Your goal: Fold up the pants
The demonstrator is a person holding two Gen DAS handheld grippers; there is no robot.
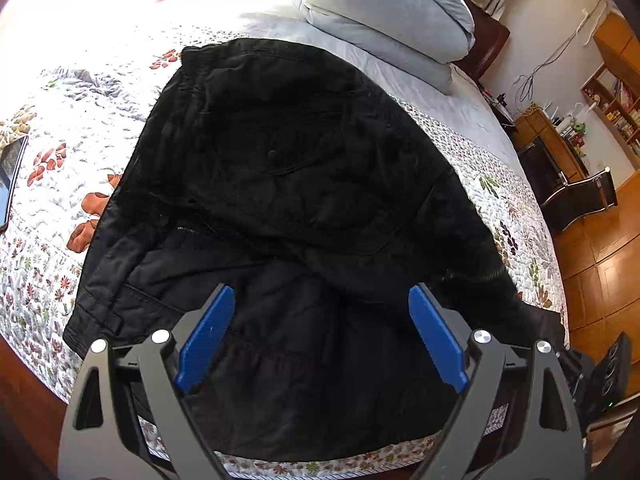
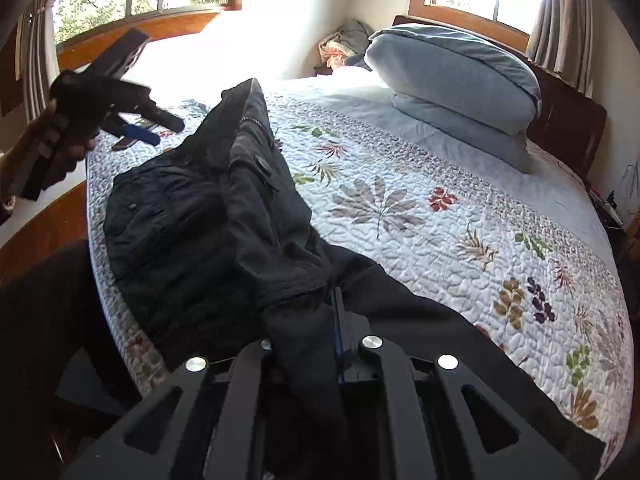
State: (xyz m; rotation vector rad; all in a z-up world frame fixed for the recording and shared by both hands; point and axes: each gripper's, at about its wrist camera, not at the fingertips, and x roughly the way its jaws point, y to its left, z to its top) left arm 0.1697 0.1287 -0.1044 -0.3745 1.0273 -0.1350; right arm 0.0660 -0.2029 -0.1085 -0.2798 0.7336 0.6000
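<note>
Where it lies on the quilt [image 1: 72,120], black pants [image 1: 280,160], rumpled, partly doubled over.

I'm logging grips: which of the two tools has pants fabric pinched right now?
The right tool: its blue pads are shut on the black pants. The left tool stands wide open above the fabric, gripping nothing.

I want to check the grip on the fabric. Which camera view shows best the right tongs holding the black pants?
The right wrist view: the right tongs are shut on the black pants. The left wrist view shows only the pants.
</note>
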